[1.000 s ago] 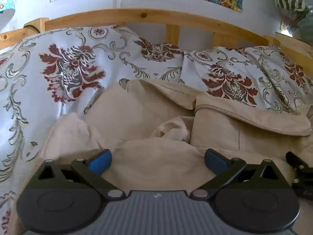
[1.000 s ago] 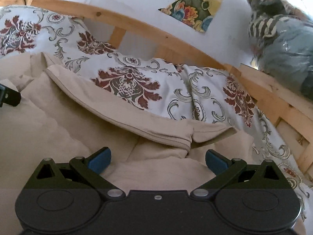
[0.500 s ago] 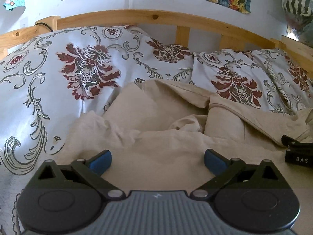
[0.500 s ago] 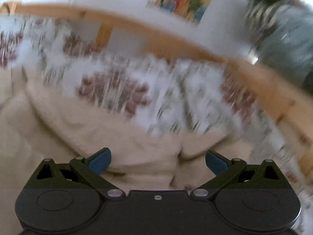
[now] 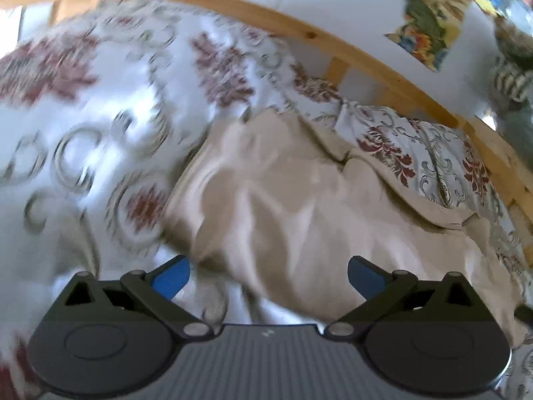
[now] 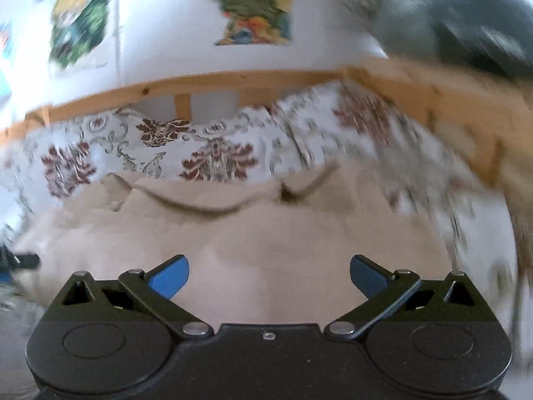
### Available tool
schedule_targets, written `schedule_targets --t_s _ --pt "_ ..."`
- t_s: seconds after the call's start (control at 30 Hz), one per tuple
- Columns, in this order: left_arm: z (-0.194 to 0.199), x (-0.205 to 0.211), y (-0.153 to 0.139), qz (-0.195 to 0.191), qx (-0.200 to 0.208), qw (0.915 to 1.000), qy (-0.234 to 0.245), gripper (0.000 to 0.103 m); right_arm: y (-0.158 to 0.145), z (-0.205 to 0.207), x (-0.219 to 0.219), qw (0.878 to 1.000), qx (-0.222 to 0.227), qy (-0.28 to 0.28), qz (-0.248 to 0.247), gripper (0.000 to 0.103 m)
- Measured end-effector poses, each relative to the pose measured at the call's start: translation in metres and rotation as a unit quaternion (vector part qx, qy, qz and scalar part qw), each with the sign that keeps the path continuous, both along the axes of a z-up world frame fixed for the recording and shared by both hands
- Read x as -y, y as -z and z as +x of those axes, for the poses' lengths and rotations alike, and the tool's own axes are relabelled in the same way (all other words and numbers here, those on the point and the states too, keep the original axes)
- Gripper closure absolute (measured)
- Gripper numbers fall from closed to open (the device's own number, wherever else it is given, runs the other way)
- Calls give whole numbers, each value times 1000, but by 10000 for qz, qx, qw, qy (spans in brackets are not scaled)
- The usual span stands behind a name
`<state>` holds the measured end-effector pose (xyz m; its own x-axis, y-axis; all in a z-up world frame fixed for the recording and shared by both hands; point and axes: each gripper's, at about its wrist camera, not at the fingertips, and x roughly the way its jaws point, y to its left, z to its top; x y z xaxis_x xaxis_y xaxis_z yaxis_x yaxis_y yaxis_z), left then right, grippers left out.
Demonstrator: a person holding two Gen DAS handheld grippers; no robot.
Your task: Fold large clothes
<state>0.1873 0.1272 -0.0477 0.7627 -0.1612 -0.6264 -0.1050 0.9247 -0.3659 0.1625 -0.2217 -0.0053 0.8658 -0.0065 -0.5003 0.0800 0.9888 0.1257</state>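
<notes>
A large beige garment (image 5: 299, 206) lies crumpled on a floral bedspread (image 5: 83, 116). In the left wrist view my left gripper (image 5: 268, 275) is open and empty, over the garment's near left edge. In the right wrist view the same garment (image 6: 266, 233) fills the middle, with a folded flap along its far side. My right gripper (image 6: 269, 275) is open and empty above the near part of the cloth. Both views are blurred by motion.
A wooden bed rail (image 5: 333, 43) runs behind the bedspread, and shows in the right wrist view (image 6: 200, 83) too. Posters (image 6: 250, 3) hang on the white wall. Bundled things (image 6: 466, 23) sit at the upper right. The left gripper's tip (image 6: 23, 260) shows at the left edge.
Both grippers have swung: the left now sits at the garment's left edge and looks rightward, the right has pulled back and turned left. Both stay open and empty.
</notes>
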Motion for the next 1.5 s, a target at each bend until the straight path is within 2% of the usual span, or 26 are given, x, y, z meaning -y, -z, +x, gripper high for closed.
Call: schedule_targets --t_s 0.1,0.23,0.3,0.43,0.53,0.57,0.6,0.63,0.67,0.7,0.77,0.87,0.97,1.03,1.13,1.2,1.23,1.3,1.33,1.37,1.4,1.5 --pt "5 -9 12 -329 -299 9990 -93 1 10 -29 9 9973 -111 380 612 1" --pt "16 -12 16 -652 -147 9977 -116 4 25 -39 33 9840 -139 784 1592 3" --pt "24 -11 19 -715 -240 9968 -273 14 34 -39 46 9747 -239 1114 1922 8" --pt "34 -19 24 -907 -304 9929 -712 27 52 -37 69 9551 -422 1775 2337 17" --pt "35 -26 27 -992 -315 9897 -980 44 61 -33 85 9396 -372 2236 2564 24" --pt "35 -25 27 -922 -304 9901 -1016 55 63 -32 91 9351 -299 2346 2639 28" --pt "35 -25 25 -803 -294 9909 -1037 64 65 -31 95 9319 -240 2424 2688 33" --pt "35 -25 24 -763 -278 9915 -1020 68 66 -29 99 9293 -195 2505 2707 43" --pt "34 -25 21 -756 -250 9915 -1025 78 68 -26 102 9270 -188 2570 2724 55" --pt "33 -26 18 -726 -207 9919 -1024 86 70 -26 105 9248 -209 2603 2768 61" --pt "30 -25 12 -698 -81 9924 -1013 94 72 -26 108 9223 -197 2591 2860 85" --pt "18 -24 -2 -742 137 9911 -1096 100 62 -28 103 9348 -95 2454 2565 97" --pt "-2 -30 -13 -923 180 9880 -1229 100 44 -40 92 9522 43 2172 2147 98" --pt "-20 -36 -18 -915 149 9882 -1223 101 31 -54 85 9595 45 2019 1966 99" --pt "-41 -45 -15 -860 181 9904 -1071 100 23 -73 81 9628 -23 1971 1851 98" --pt "-46 -51 -7 -906 146 9912 -956 98 26 -77 78 9638 -175 1978 1780 94" --pt "-45 -53 -3 -966 97 9906 -960 97 27 -75 78 9628 -247 2034 1759 88" --pt "-44 -54 3 -988 87 9904 -965 91 30 -72 77 9619 -349 2118 1695 85" --pt "-45 -54 5 -1009 121 9901 -972 87 31 -71 75 9617 -368 2156 1650 77" --pt "-44 -55 7 -1047 124 9899 -946 71 32 -69 73 9626 -404 2180 1557 68" --pt "-43 -54 10 -1097 100 9893 -958 54 33 -68 70 9633 -426 2208 1465 66" --pt "-40 -54 20 -1252 42 9863 -1075 42 35 -63 60 9641 -477 2382 1074 63"
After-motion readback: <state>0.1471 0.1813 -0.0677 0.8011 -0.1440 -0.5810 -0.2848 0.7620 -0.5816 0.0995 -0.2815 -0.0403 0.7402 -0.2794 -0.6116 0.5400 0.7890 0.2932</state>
